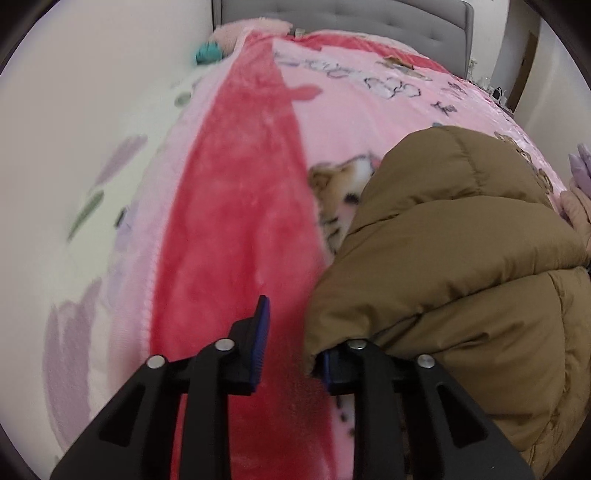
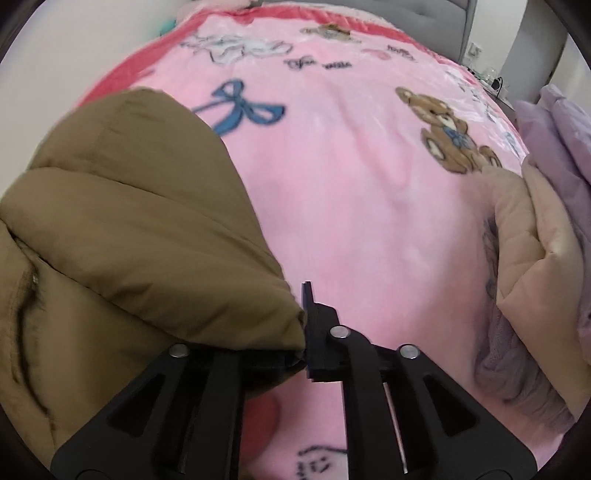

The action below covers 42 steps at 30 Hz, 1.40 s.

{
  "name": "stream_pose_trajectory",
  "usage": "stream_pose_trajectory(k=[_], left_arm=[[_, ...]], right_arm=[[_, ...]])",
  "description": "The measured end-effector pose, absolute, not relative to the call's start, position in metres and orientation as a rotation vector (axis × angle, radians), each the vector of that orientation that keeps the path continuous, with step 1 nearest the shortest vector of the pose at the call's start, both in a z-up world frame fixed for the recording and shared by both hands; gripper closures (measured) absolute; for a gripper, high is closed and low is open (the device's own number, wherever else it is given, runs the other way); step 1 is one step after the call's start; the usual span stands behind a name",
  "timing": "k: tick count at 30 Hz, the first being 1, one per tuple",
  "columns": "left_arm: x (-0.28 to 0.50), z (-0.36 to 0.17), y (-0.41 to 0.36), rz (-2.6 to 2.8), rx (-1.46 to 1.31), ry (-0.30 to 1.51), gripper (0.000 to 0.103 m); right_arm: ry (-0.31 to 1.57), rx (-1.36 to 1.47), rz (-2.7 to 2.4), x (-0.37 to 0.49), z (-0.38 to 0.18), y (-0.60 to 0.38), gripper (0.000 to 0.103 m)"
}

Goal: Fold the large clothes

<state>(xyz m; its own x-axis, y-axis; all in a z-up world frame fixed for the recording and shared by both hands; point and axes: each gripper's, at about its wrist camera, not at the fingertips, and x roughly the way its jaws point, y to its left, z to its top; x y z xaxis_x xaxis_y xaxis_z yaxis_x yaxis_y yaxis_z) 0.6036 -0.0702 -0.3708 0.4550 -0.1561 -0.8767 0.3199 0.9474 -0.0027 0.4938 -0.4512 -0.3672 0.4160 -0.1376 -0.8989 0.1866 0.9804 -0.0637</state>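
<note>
A brown puffer jacket (image 1: 454, 266) lies partly folded on a pink blanket (image 1: 240, 221) on a bed. In the left wrist view my left gripper (image 1: 291, 350) is open, its right finger under the jacket's left edge and its left finger (image 1: 260, 332) over the red stripe. In the right wrist view the jacket (image 2: 122, 229) fills the left side. My right gripper (image 2: 301, 332) is shut on the jacket's right edge; the left finger is hidden under the fabric.
A grey headboard (image 1: 369, 18) stands at the far end, with a white wall (image 1: 74, 92) on the left. Folded beige (image 2: 532, 240) and lilac (image 2: 561, 133) clothes lie at the bed's right side. The pink blanket (image 2: 351, 192) stretches between them and the jacket.
</note>
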Motion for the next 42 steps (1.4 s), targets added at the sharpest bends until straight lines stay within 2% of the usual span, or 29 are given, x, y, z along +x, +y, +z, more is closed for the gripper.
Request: stream_pose_trajectory(k=[4,5,7,8,9,14,17,19,20,21,23,25,26,29,34,36,42], left_arm=[[0.599,-0.364,-0.069,-0.309,0.245,1.022,0.067],[0.596,-0.359,-0.065,-0.317,0.256,1.005,0.065],[0.584,-0.342,-0.055,-0.339,0.278,0.952,0.047],[0.575,-0.332,-0.046,-0.34,0.284,0.918,0.027],[0.568,-0.326,-0.039,-0.342,0.289,0.898,0.016],[0.536,-0.296,0.007,-0.343,0.227,0.858,0.014],[0.548,-0.27,-0.002,-0.382,0.056,0.838,0.014],[0.566,-0.259,-0.034,-0.464,0.024,0.841,0.011],[0.572,-0.258,-0.046,-0.492,0.032,0.841,0.008],[0.583,-0.26,-0.072,-0.517,0.071,0.852,0.008],[0.6,-0.274,-0.103,-0.503,0.151,0.904,0.008],[0.617,-0.301,-0.121,-0.479,0.209,1.004,0.012],[0.62,-0.313,-0.121,-0.473,0.212,1.046,0.017],[0.625,-0.35,-0.105,-0.506,0.1,1.173,0.017],[0.631,-0.382,-0.096,-0.53,-0.014,1.218,0.015],[0.633,-0.392,-0.104,-0.509,0.004,1.226,0.013],[0.627,-0.385,-0.1,-0.508,0.043,1.164,0.009]], right_arm=[[1.136,0.105,-0.184,0.488,-0.362,-0.458,0.087],[1.114,0.103,-0.173,0.483,-0.353,-0.46,0.082],[1.051,0.127,-0.15,0.47,-0.33,-0.463,0.07],[1.006,0.153,-0.138,0.459,-0.314,-0.467,0.064],[0.977,0.173,-0.121,0.45,-0.303,-0.469,0.063],[0.904,0.146,-0.049,0.415,-0.27,-0.468,0.065],[0.851,0.157,0.019,0.426,-0.256,-0.455,0.066],[0.838,0.198,0.055,0.453,-0.254,-0.445,0.073],[0.841,0.205,0.064,0.465,-0.255,-0.44,0.08],[0.855,0.205,0.072,0.479,-0.258,-0.434,0.085],[0.887,0.216,0.086,0.496,-0.268,-0.425,0.087],[0.927,0.216,0.088,0.505,-0.284,-0.419,0.088],[0.954,0.213,0.086,0.506,-0.295,-0.417,0.089],[1.019,0.218,0.075,0.497,-0.325,-0.423,0.09],[1.15,0.235,-0.023,0.498,-0.374,-0.45,0.093],[1.161,0.277,-0.033,0.496,-0.388,-0.456,0.088],[1.171,0.149,-0.031,0.497,-0.39,-0.44,0.088]])
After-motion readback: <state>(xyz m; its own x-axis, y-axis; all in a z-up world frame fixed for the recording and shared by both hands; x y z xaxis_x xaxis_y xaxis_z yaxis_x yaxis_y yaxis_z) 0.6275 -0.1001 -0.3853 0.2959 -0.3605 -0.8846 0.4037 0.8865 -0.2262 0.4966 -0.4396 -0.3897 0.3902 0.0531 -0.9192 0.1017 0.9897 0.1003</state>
